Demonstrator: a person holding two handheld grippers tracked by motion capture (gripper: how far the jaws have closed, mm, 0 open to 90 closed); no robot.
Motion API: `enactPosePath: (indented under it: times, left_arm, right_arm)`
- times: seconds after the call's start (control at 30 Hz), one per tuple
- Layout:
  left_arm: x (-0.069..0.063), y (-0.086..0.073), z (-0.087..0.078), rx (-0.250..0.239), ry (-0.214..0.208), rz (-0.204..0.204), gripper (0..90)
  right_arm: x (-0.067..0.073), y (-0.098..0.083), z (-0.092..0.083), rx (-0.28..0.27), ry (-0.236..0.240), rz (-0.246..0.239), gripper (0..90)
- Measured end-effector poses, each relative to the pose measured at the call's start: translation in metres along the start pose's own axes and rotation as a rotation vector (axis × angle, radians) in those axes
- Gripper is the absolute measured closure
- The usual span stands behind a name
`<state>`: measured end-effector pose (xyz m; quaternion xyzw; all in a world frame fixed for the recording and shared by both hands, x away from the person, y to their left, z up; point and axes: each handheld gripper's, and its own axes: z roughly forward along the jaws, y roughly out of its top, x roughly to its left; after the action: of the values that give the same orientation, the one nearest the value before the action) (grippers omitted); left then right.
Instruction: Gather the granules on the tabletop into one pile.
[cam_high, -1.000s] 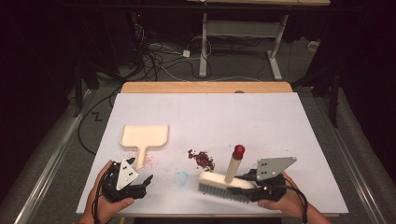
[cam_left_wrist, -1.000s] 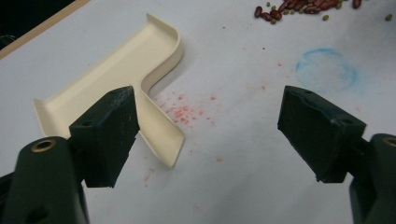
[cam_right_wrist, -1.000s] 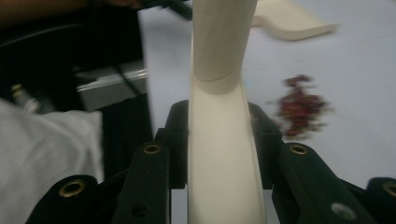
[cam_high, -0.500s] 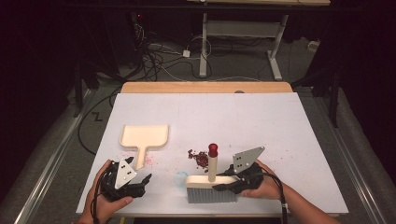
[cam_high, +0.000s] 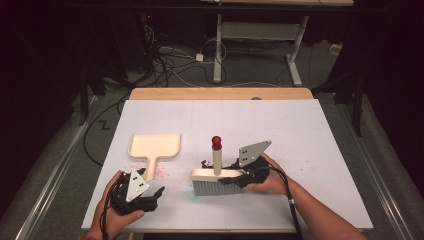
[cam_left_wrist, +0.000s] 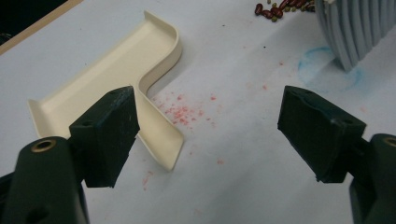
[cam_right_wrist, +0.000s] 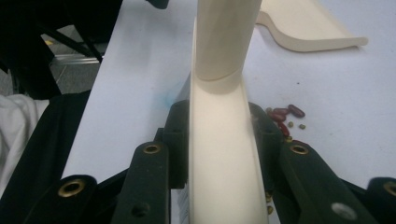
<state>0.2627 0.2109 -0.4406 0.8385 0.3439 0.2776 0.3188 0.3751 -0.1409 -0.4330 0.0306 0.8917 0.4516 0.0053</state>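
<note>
A: Right gripper (cam_high: 240, 176)?

B: Clamped on the brush (cam_high: 216, 180), jaws squeezing the cream back of the head from both sides. Handle stands up, red cap on top. Bristles down on the counter (cam_high: 310, 130), grey-white.

A: Left gripper (cam_high: 150, 196)?

B: Jaws spread wide, nothing between them. It hovers low at the near left edge, held in the person's left hand (cam_high: 119, 205). In the left gripper view the dustpan (cam_left_wrist: 116, 74) handle end lies just ahead of one jaw, not touching.

A: Debris?

B: Small pile of red beans (cam_right_wrist: 282, 116), a few greenish bits mixed in, just beside the brush head on its far side. Pinkish specks scattered by the dustpan handle. A faint blue smear sits near the bristles.

A: Step?

B: Looks like sweeping: brush in hand, pan not yet picked up. Pan lies flat, left of the brush, well short of the beans.

A: Next?

B: My guess: left gripper closes on the pan handle and brings the open lip up to the pile, then brush drags beans toward it. Handle is thin and flat on the counter, so the jaw needs to get under the edge.
</note>
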Motion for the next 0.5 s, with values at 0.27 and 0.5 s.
enactPosePath:
  times: [0.27,0.5]
  left_arm:
    - [-0.0002,0.0016,0.0013,-0.008,0.004,0.017,19.7]
    - [-0.0008,0.002,0.0018,-0.004,0.001,0.02,19.7]
  right_arm:
    - [-0.0057,0.0013,-0.0025,-0.02,-0.05,0.002,67.0]
    - [-0.006,0.0034,-0.0087,-0.055,-0.067,0.003,67.0]
